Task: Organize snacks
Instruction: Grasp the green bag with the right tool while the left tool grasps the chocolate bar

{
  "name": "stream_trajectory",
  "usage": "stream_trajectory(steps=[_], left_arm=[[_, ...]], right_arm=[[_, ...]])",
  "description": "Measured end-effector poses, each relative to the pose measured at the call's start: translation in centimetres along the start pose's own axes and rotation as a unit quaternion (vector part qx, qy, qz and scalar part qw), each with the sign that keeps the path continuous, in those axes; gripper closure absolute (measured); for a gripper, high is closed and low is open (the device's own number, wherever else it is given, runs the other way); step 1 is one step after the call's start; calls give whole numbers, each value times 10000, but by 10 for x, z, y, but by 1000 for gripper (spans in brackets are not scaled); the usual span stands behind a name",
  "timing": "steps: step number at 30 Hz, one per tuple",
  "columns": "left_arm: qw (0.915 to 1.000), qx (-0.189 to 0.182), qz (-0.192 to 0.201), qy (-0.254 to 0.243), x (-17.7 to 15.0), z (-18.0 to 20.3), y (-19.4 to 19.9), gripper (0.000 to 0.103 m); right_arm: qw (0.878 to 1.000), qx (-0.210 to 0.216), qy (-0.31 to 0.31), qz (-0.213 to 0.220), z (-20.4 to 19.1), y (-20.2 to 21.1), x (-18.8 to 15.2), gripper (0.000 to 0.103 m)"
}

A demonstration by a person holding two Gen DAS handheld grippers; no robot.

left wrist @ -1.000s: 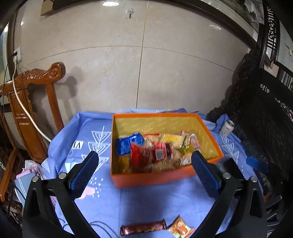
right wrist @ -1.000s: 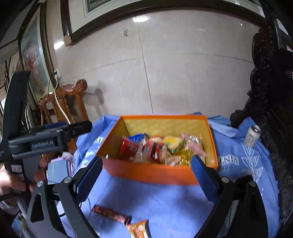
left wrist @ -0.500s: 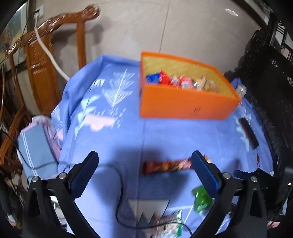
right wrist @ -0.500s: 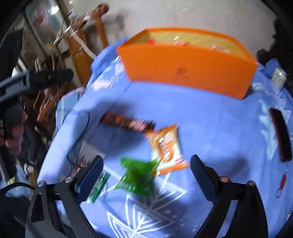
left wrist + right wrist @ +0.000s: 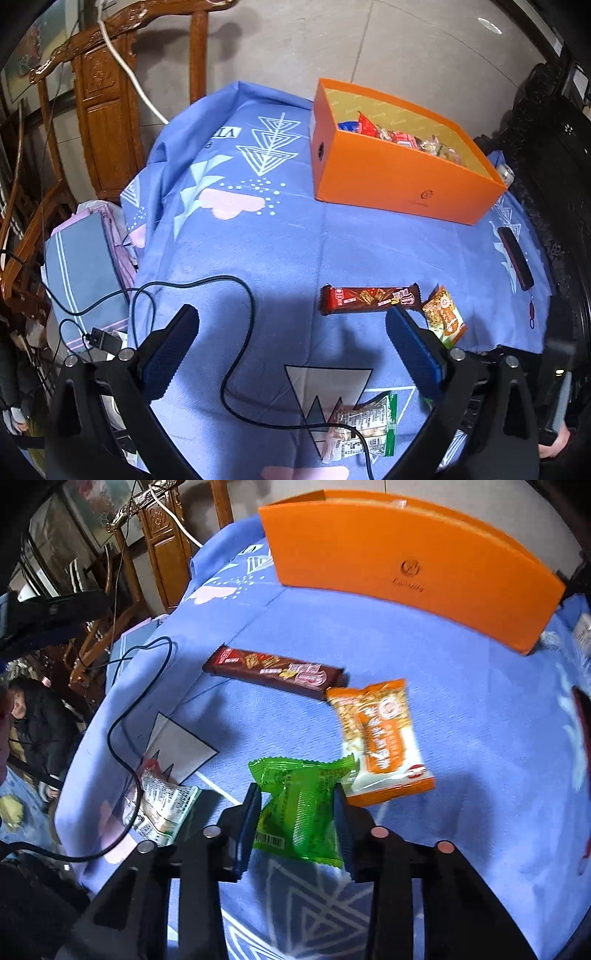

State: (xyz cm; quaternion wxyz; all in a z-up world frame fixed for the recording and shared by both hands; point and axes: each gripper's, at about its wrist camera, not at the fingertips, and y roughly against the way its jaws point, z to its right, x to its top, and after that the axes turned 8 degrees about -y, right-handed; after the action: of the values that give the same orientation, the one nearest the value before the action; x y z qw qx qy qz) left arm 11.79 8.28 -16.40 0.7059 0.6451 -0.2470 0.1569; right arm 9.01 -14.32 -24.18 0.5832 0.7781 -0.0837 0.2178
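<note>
I am holding the green snack packet (image 5: 299, 808) across its middle in my right fingers (image 5: 255, 812), at 6 o'clock from the orange box (image 5: 406, 565); it is looking light, soft and crinkly, while my left gripper (image 5: 295, 350) is hanging wide, empty.

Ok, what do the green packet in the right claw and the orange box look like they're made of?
Green packet: thin glossy plastic film, judging by its translucency, crimped zigzag end and wrinkles where the right claw pinches it.

Orange box: looks like stiff matte cardboard or paperboard, with flat walls, crisp folded edges and a faint stamped logo. The lining inside appears to be yellowish printed paper.
</note>
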Motion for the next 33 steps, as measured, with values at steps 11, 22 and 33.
stream_trajectory(steps=[11, 22, 33], left_arm=[[9651, -954, -229, -2429, 15, 87, -79, 4], [9202, -1241, -570, -3668, 6, 100, -136, 16], [9250, -1441, -303, -3503, -5, 88, -123, 60]], right_arm=[[9959, 134, -846, 279, 49, 37, 5, 65], [9949, 34, -967, 286, 55, 40, 5, 66], [9941, -255, -1018, -282, 57, 3, 3, 34]])
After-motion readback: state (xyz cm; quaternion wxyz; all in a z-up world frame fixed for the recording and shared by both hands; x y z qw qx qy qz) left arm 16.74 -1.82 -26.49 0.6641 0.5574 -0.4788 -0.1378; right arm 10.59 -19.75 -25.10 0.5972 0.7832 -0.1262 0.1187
